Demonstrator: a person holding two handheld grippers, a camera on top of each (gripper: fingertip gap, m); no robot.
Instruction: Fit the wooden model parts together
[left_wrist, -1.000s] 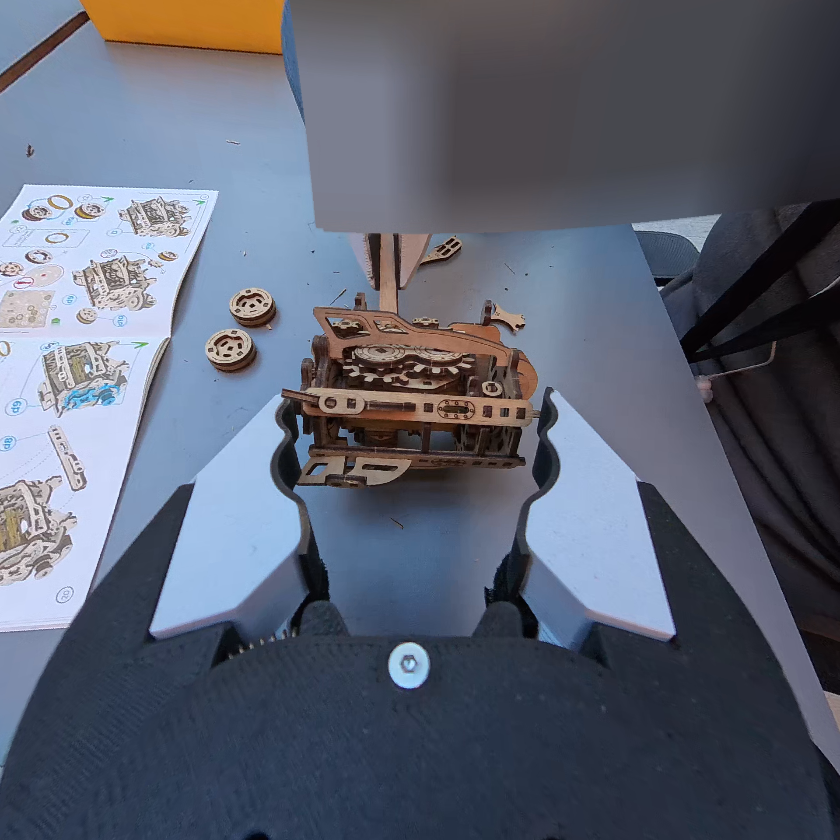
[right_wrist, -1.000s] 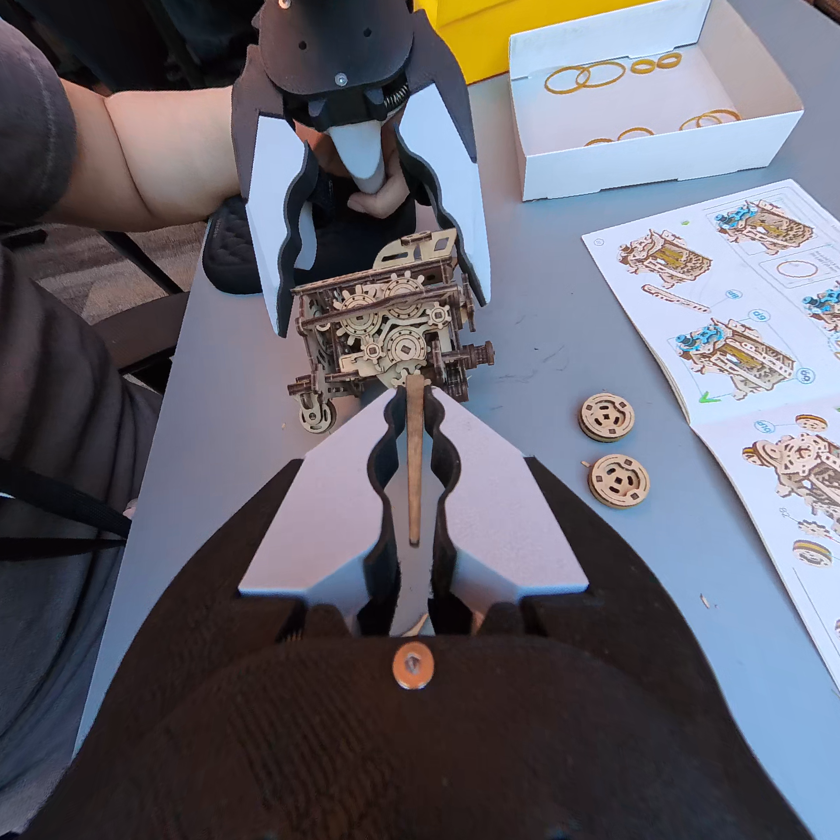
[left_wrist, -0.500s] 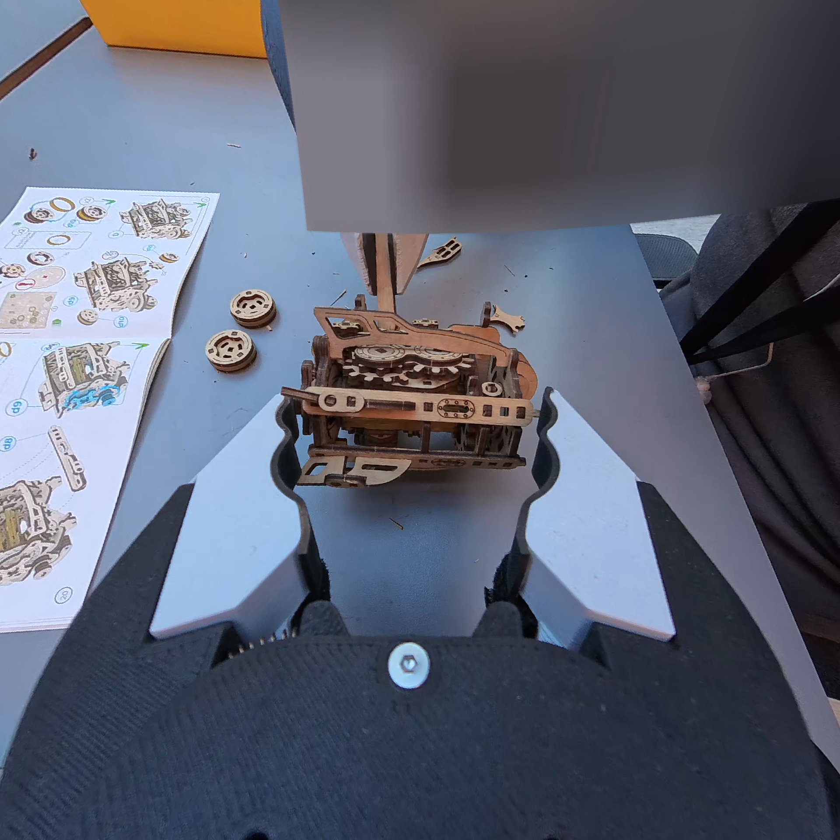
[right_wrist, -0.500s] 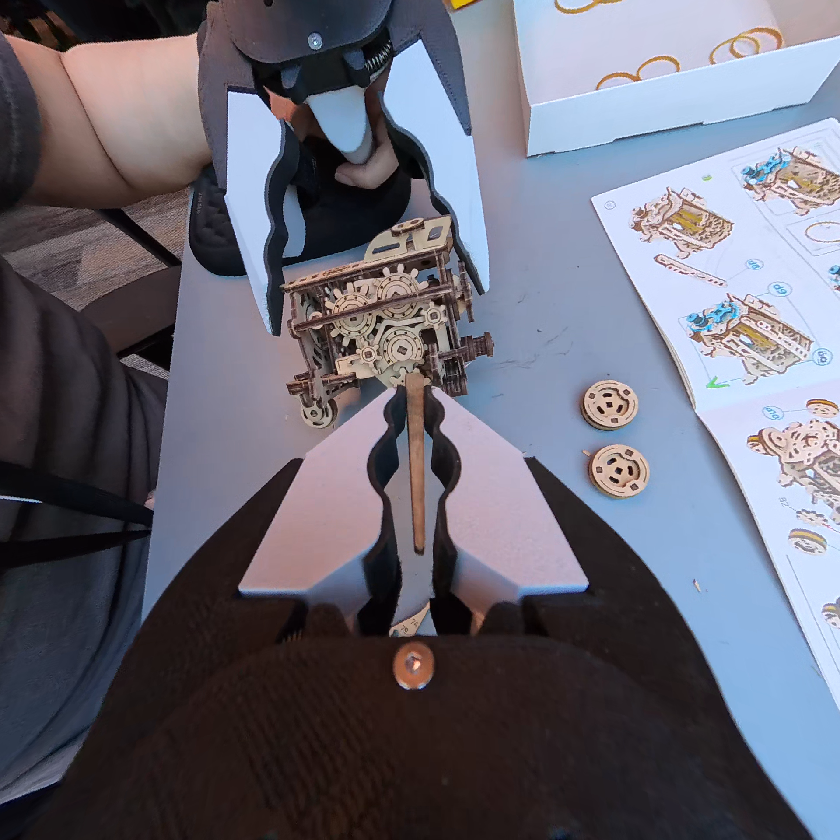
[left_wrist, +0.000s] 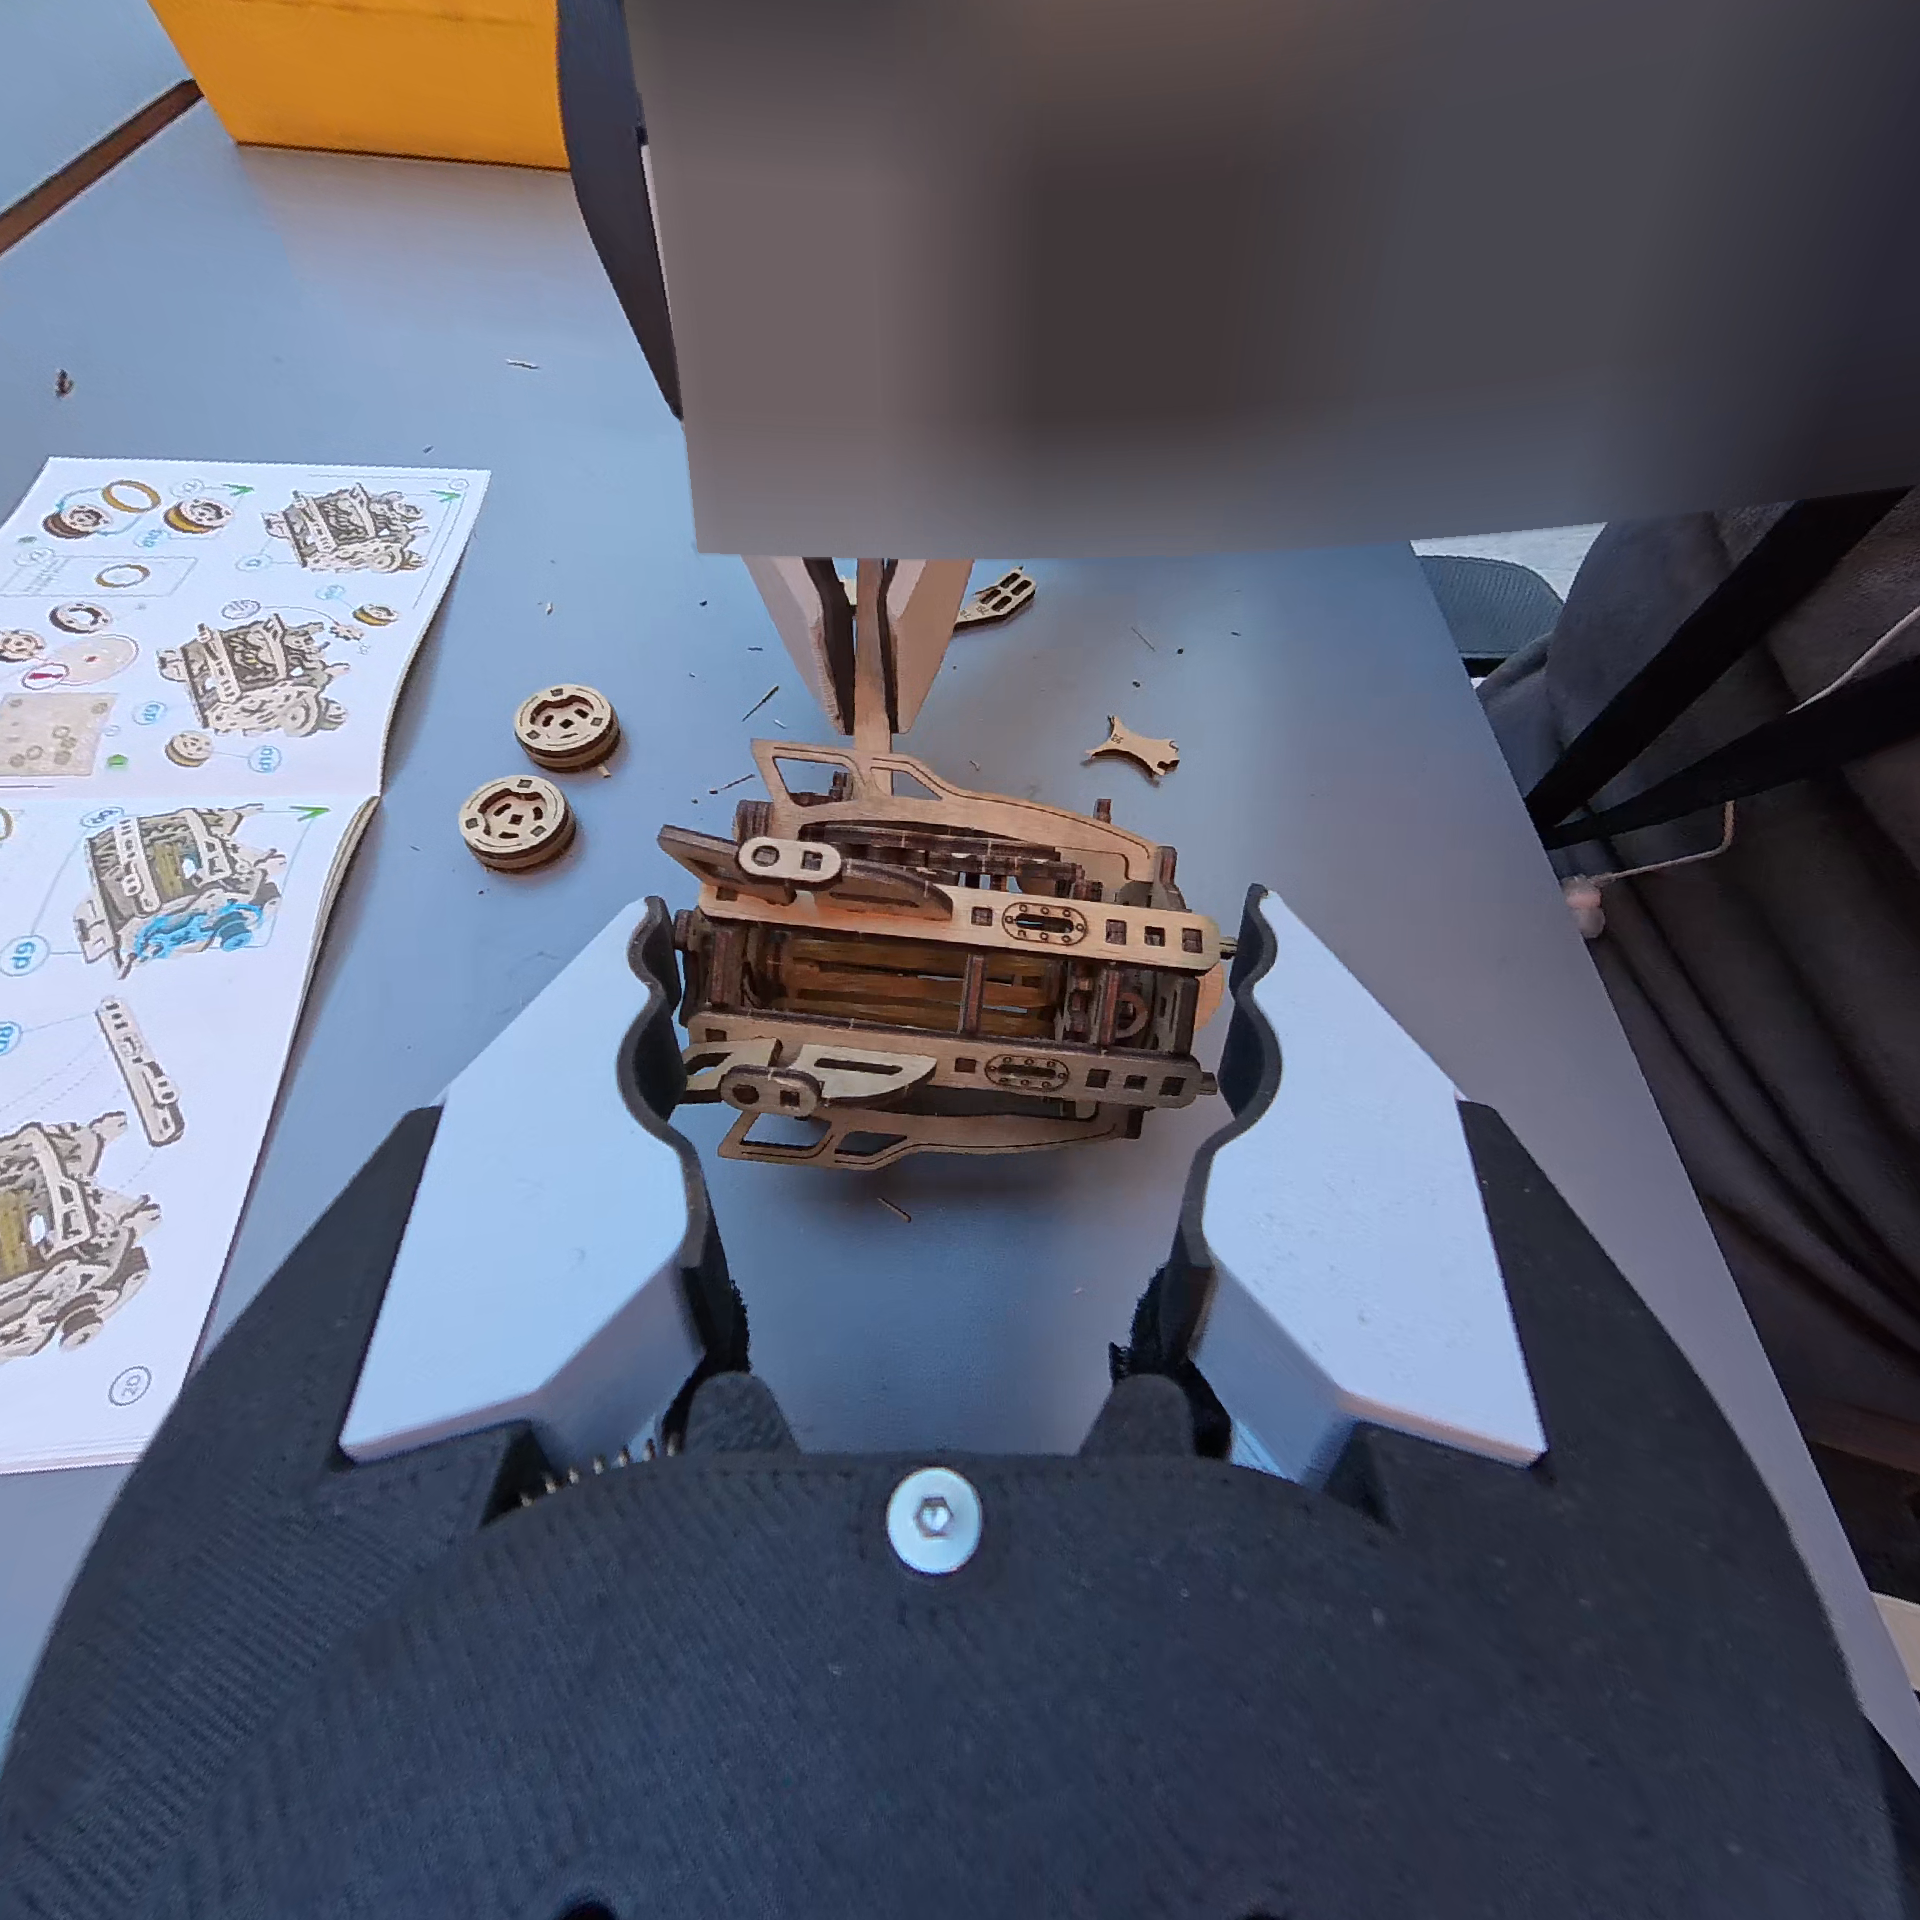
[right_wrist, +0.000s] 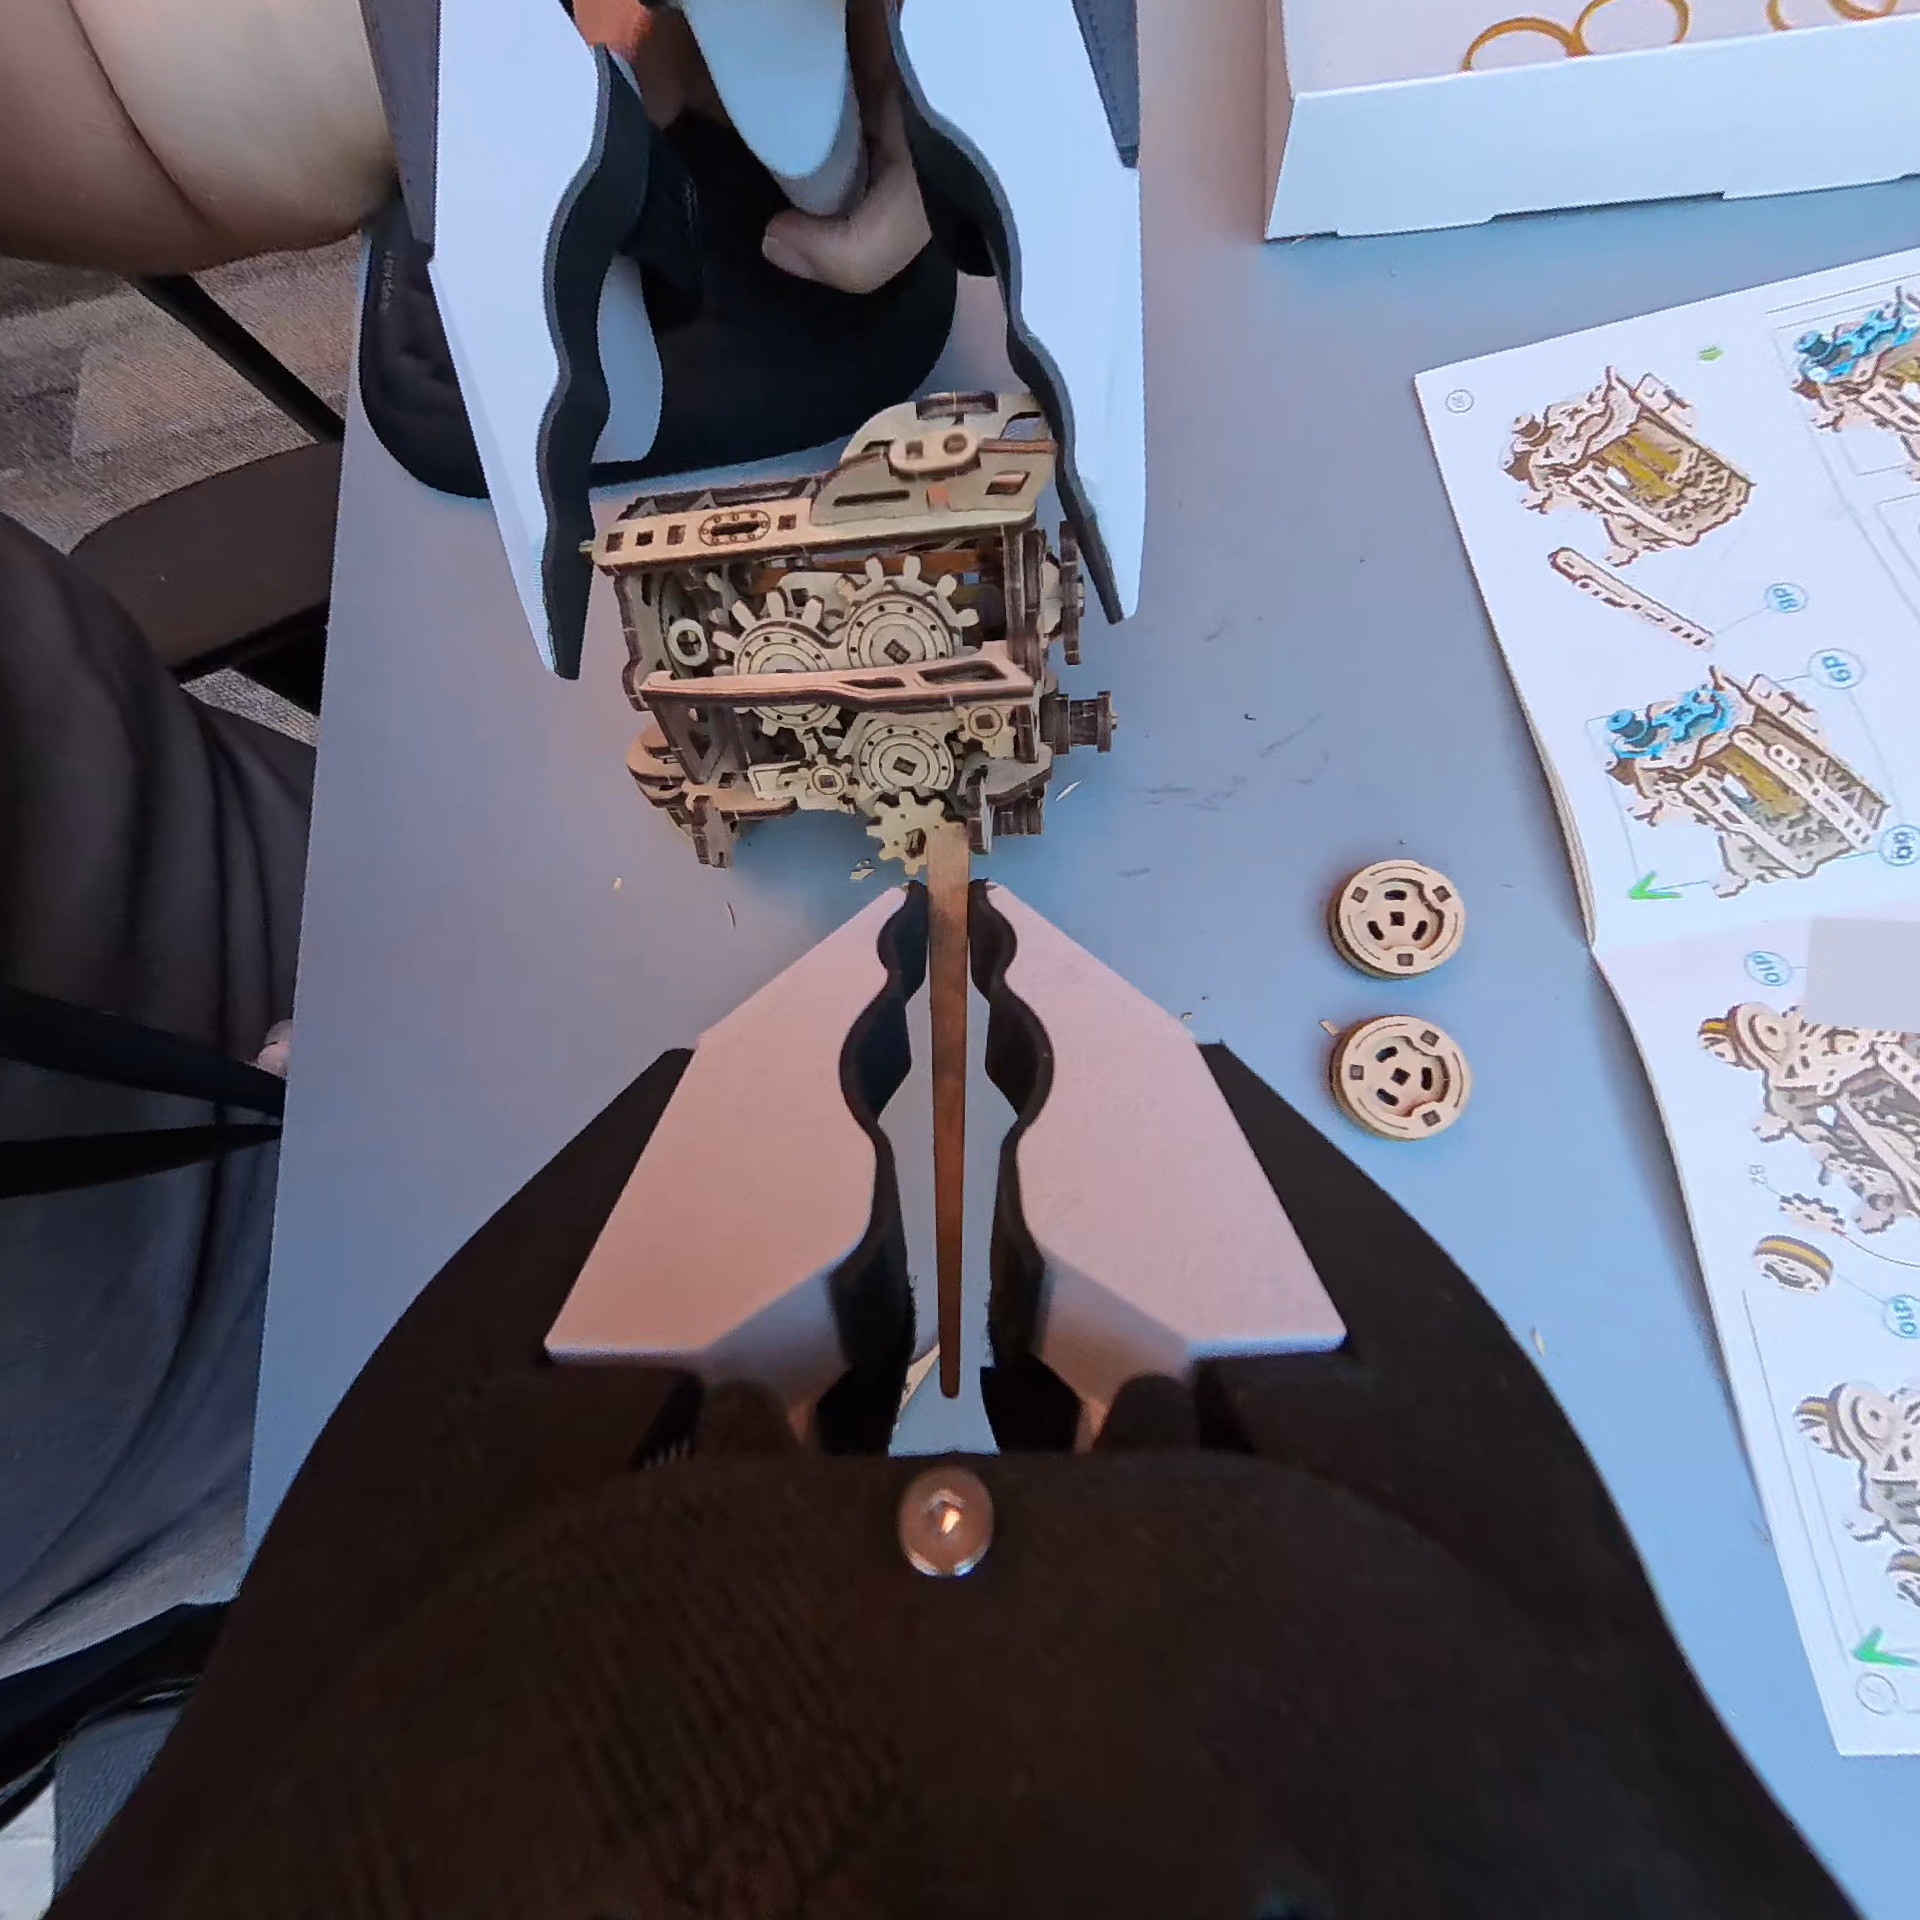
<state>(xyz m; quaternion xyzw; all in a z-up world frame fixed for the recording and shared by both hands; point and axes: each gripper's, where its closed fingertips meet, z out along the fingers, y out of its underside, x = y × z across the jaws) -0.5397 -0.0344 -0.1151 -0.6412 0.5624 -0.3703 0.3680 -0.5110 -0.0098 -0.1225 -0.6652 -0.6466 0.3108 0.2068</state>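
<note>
The wooden gear model (left_wrist: 935, 966) stands on the grey table (left_wrist: 935, 1299). My left gripper (left_wrist: 956, 914) is shut on the model, one finger on each end, and holds it tipped. In the right wrist view the model (right_wrist: 831, 665) shows its gears, with my left gripper (right_wrist: 831, 623) around it from the far side. My right gripper (right_wrist: 943, 899) is shut on a thin wooden strip (right_wrist: 945, 1091). The strip's tip touches a small gear (right_wrist: 909, 826) at the model's lower edge. The strip (left_wrist: 873, 665) and right gripper (left_wrist: 873, 717) also show behind the model in the left wrist view.
Two loose wooden wheels (right_wrist: 1397, 920) (right_wrist: 1400, 1075) lie right of the model. An open instruction booklet (right_wrist: 1714, 727) lies beyond them. A white box (right_wrist: 1558, 135) with rings stands at the back. Small loose parts (left_wrist: 1132, 743) lie near the table edge. A person's arm (right_wrist: 208, 125) is behind. Some 5 cm of space lies between my two pairs of fingers.
The left gripper has tipped the model, so its top now faces the left camera. The right gripper has come closer, with the strip's tip still at the small gear.
</note>
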